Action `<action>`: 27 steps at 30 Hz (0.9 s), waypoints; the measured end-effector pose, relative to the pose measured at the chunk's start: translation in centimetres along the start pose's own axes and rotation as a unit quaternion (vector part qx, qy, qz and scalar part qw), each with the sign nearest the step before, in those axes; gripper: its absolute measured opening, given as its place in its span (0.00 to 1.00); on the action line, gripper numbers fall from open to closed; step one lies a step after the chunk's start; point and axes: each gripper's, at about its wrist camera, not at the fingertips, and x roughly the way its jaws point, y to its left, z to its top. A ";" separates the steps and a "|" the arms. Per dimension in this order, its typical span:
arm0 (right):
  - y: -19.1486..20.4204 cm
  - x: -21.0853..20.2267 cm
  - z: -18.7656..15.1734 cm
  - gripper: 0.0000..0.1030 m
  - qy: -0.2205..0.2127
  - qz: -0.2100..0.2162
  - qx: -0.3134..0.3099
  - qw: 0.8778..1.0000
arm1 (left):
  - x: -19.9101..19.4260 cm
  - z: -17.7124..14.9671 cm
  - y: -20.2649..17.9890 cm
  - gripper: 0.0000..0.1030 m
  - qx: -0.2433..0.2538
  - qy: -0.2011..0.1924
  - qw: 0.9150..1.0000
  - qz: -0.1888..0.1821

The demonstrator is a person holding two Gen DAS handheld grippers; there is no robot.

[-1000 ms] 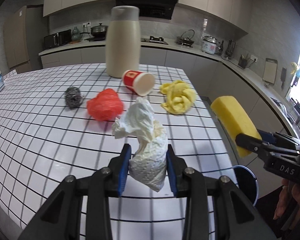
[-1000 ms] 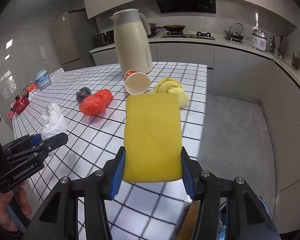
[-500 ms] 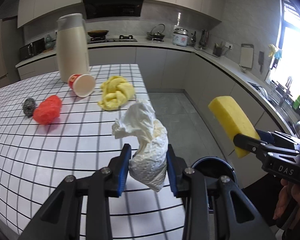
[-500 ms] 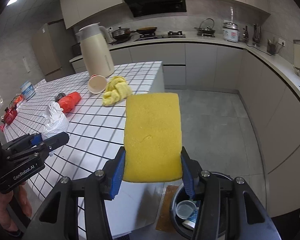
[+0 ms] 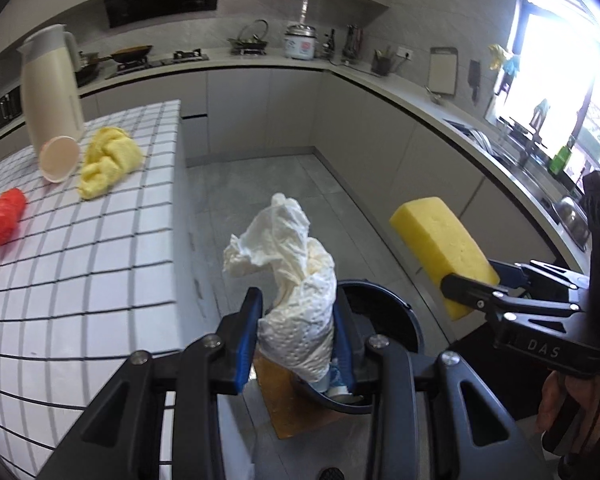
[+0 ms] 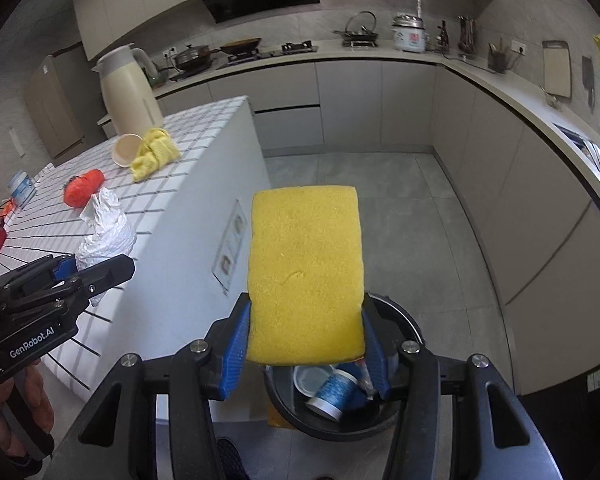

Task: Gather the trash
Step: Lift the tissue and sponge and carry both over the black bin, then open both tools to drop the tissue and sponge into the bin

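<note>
Left gripper (image 5: 296, 334): clamped on crumpled white paper towel (image 5: 290, 292) | Right gripper (image 6: 305, 346): clamped on yellow sponge (image 6: 305, 276) | Black trash bin (image 6: 404, 320): on floor at 6 o'clock, under both, holding cups | Tiled counter (image 5: 100, 248): at 9 o'clock

Yellow sponge (image 6: 306, 276): porous foam, matt, finely pitted. Crumpled paper towel (image 5: 296, 280): white, embossed dimple texture, soft creases. Left hand-held gripper (image 5: 298, 334): matt black plastic arms, blue rubbery pads, small bright metal screws. Trash bin (image 6: 410, 326): black, smooth, slight sheen on rim. Tabletop (image 5: 100, 248): glossy white tile with dark grout lines. Yellow rag (image 5: 108, 160): soft crumpled cloth. Red bag (image 5: 2, 222): thin shiny plastic. Floor (image 6: 420, 208): grey matt tile.
</note>
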 end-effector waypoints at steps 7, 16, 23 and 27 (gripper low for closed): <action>-3.7 2.4 -3.0 0.52 0.044 -0.009 0.004 0.999 | 3.7 -1.8 -3.4 0.35 -0.002 0.045 0.999 -0.017; -6.8 7.0 -5.8 0.52 0.103 -0.001 -0.017 0.995 | 8.4 -3.5 -5.9 0.35 -0.016 0.096 0.995 -0.032; -8.3 12.2 -8.3 0.52 0.153 0.018 -0.059 0.986 | 13.4 -5.6 -6.5 0.35 -0.028 0.141 0.989 -0.032; -8.1 15.3 -9.4 0.53 0.175 0.024 -0.094 0.980 | 15.5 -6.4 -6.9 0.43 -0.032 0.162 0.985 -0.042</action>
